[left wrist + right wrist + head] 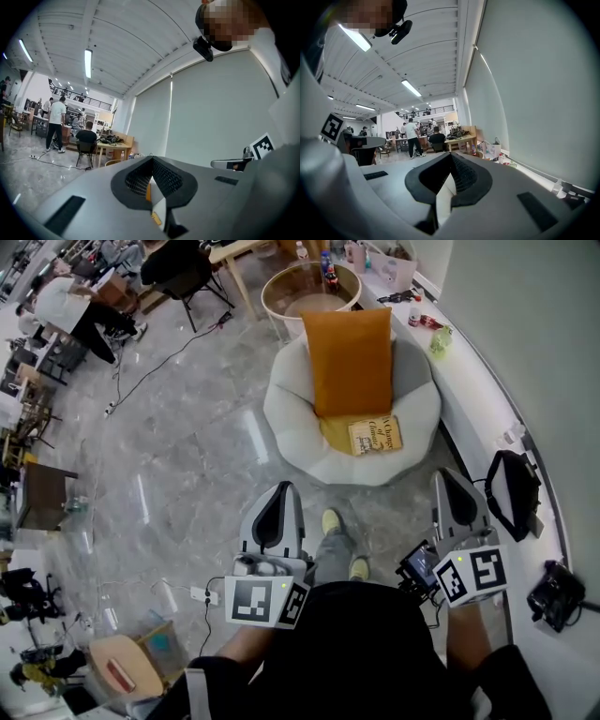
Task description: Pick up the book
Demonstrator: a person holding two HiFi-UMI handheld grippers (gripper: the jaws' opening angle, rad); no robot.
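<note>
1. A tan book (pixel 375 436) with dark cover lettering is seen lying flat on the white armchair (pixel 286 404) seat, against the orange cushion (pixel 351 360).
2. The left tongs (pixel 279 493) and right tongs (pixel 452 480) are seen fully closed, nothing gripped, well apart from the book.

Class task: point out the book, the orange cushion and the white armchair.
book (pixel 375 436): head view, middle of its cover.
orange cushion (pixel 349 357): head view, front centre.
white armchair (pixel 281 413): head view, padded side wall.
</note>
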